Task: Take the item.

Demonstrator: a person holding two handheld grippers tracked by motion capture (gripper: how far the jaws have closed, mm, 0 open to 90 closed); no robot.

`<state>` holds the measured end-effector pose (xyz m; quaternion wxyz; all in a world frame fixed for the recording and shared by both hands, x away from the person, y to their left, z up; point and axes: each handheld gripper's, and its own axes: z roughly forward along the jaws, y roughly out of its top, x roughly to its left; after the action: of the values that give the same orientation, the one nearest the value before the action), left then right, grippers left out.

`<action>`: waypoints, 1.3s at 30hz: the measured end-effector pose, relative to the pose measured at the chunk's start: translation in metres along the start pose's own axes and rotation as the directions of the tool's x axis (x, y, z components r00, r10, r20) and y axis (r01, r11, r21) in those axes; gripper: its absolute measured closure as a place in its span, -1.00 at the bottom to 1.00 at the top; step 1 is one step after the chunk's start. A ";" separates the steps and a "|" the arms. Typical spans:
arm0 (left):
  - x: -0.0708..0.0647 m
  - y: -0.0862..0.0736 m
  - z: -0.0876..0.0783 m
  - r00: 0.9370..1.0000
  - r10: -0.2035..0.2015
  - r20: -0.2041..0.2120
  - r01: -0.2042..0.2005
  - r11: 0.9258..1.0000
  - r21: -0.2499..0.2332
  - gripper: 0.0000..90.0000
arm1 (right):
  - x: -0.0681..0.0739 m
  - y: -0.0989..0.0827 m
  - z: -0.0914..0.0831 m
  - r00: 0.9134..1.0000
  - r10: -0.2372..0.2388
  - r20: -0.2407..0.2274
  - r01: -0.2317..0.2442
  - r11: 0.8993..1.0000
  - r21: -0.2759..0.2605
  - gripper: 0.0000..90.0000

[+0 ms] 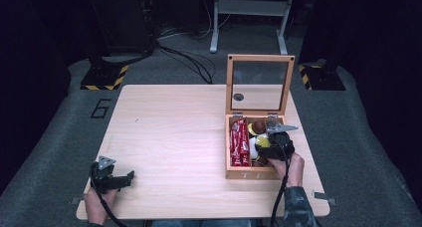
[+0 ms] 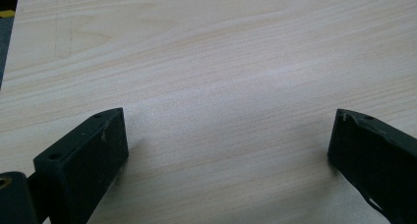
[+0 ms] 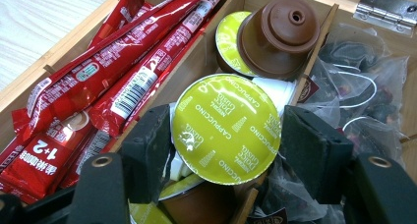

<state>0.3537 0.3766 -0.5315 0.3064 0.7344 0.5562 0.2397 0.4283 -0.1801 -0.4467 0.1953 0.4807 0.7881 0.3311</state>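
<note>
Right gripper view has your right gripper (image 3: 223, 138) pinching a green-lidded capsule (image 3: 226, 128), not yet lifted from the wooden box (image 1: 251, 174), while your left gripper (image 1: 113, 179) rests spread on the tabletop (image 1: 174, 137).

Table: we see a pale, light-grained rectangular wooden tabletop (image 1: 169, 137) with rounded corners; small metal brackets jut from its near corners
Floor: we see grey carpet (image 1: 45, 152) around the table, with a dark number 6 (image 1: 101, 108) marked left of the far corner
Stands: two dark posts rise from base plates edged in yellow-and-black hazard stripes (image 1: 105, 77), one on each side beyond the table
Cables: black cables (image 1: 191, 60) trail across the carpet behind the table
Frame: a light grey metal frame (image 1: 249, 15) stands on two feet at the back
Light: we find the surroundings dark, almost black, at both sides and the rear
</note>
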 end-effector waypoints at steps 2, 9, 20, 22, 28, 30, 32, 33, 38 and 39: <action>0.000 0.000 0.000 1.000 -0.001 0.000 0.001 1.000 0.000 -0.97 | 0.000 0.000 0.000 1.000 -0.008 0.003 0.008 1.000 0.000 -0.20; 0.000 0.000 0.000 1.000 0.000 -0.001 0.000 1.000 0.001 -0.97 | 0.000 0.004 0.008 0.999 -0.008 0.033 0.007 1.000 0.030 -0.28; 0.000 0.000 0.000 1.000 -0.001 0.000 0.001 1.000 0.000 -0.97 | 0.002 0.004 0.008 0.998 -0.010 0.056 0.008 0.999 0.043 -0.19; 0.000 0.000 0.000 1.000 0.000 0.000 0.000 1.000 0.001 -0.97 | 0.002 0.004 0.008 0.998 -0.011 0.058 0.009 0.999 0.037 -0.19; 0.000 0.000 0.000 1.000 0.000 0.000 0.000 1.000 0.000 -0.97 | 0.004 0.004 0.004 0.998 -0.022 0.056 0.021 1.000 0.015 -0.18; 0.000 0.000 0.000 1.000 0.000 0.000 0.000 1.000 0.001 -0.97 | 0.004 0.005 0.003 0.998 -0.020 0.055 0.020 1.000 0.010 -0.18; 0.000 0.000 0.000 1.000 -0.001 -0.001 0.001 1.000 0.001 -0.97 | 0.004 0.005 0.002 0.998 -0.015 0.059 0.015 1.000 0.006 -0.18; 0.000 0.000 0.000 1.000 -0.001 0.000 0.001 1.000 0.001 -0.97 | 0.003 0.005 0.001 0.998 -0.016 0.054 0.016 1.000 0.004 -0.18; 0.000 0.000 0.000 1.000 -0.001 0.000 0.001 1.000 0.000 -0.97 | 0.005 0.008 -0.004 0.998 -0.012 0.054 0.013 1.000 -0.012 -0.18; 0.000 0.000 0.000 1.000 -0.001 0.000 0.001 1.000 0.000 -0.97 | 0.005 0.009 -0.005 0.998 -0.020 0.053 0.021 1.000 -0.017 -0.18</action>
<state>0.3537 0.3766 -0.5315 0.3064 0.7342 0.5564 0.2396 0.4285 -0.1746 -0.4369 0.2237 0.4794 0.7847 0.3231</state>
